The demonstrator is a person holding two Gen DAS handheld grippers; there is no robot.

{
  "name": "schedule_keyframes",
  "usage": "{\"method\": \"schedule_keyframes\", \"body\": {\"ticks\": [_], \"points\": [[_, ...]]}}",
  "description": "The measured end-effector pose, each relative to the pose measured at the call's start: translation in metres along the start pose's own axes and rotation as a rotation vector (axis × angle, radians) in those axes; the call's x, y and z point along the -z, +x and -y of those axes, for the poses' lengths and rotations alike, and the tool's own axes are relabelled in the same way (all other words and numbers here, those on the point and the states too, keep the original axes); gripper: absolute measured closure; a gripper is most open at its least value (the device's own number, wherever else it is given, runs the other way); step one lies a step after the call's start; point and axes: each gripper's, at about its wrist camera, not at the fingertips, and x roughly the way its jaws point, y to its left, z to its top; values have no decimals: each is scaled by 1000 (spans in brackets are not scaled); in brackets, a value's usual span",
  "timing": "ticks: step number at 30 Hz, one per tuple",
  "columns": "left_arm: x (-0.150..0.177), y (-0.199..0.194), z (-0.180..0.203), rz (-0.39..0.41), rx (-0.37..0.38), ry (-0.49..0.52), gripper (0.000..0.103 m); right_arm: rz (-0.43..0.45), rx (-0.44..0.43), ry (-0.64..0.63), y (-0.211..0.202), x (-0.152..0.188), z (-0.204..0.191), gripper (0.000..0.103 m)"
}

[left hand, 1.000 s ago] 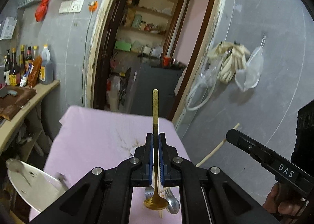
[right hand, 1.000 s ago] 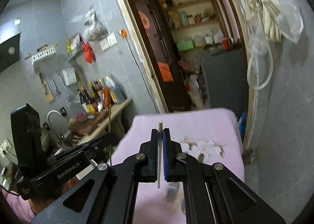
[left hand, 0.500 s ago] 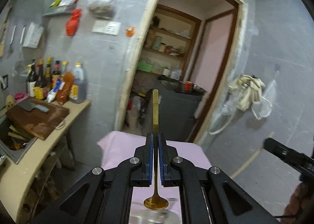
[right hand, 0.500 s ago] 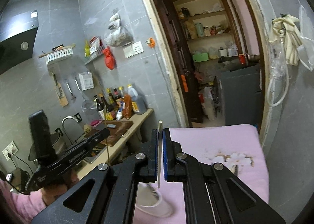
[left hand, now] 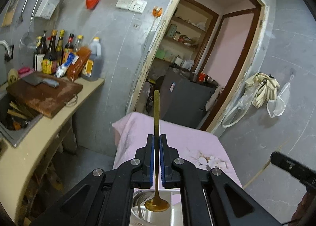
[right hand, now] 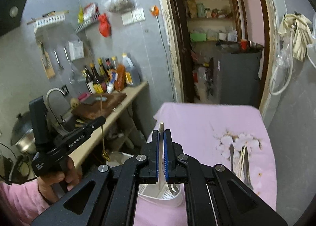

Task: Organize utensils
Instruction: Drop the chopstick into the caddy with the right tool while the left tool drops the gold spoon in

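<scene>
The gold spoon (left hand: 156, 147) stands upright between the jaws of the left gripper (left hand: 156, 147), which pinch its handle; the bowl hangs below them and the handle end rises above them. A pale chopstick (right hand: 161, 147) is pinched in the same way by the right gripper (right hand: 162, 147), with its tip above the jaws. Below and behind both pairs of jaws is a white holder (right hand: 167, 196) on the pink cloth (right hand: 207, 127), and more chopsticks (right hand: 242, 158) lie on the cloth to the right of the right jaws.
</scene>
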Motion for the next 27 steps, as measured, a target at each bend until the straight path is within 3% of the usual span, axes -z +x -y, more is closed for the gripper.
{"method": "schedule_keyframes", "body": {"ticks": [5, 15, 27], "points": [[15, 14, -7, 14, 2, -25, 98, -37, 32, 5, 24, 15, -3, 99], [43, 14, 4, 51, 5, 34, 97, -87, 44, 6, 44, 30, -6, 99], [61, 0, 13, 0, 1, 150, 97, -102, 10, -4, 53, 43, -5, 99]]}}
